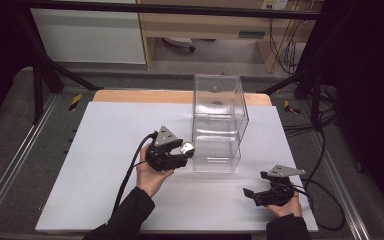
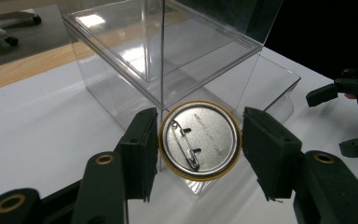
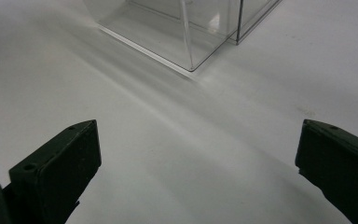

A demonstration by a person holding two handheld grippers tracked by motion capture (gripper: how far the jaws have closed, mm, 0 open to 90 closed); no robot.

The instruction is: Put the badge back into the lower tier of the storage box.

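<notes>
Nearest the person, the right tongs [image 1: 254, 196] rest on the white desk [image 1: 100, 150] with jaws spread wide and nothing between them, while farther in the left tongs [image 2: 200, 140] clamp a round pin badge [image 2: 200, 139] edgewise, just in front of the clear plastic box [image 1: 219, 120].

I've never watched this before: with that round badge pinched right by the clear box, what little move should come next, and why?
Probably ease the left gripper forward toward the clear box. Its jaws are shut on the pin badge, held off the white table just in front of the box's lower open part. The right gripper rests open, apart.
</notes>
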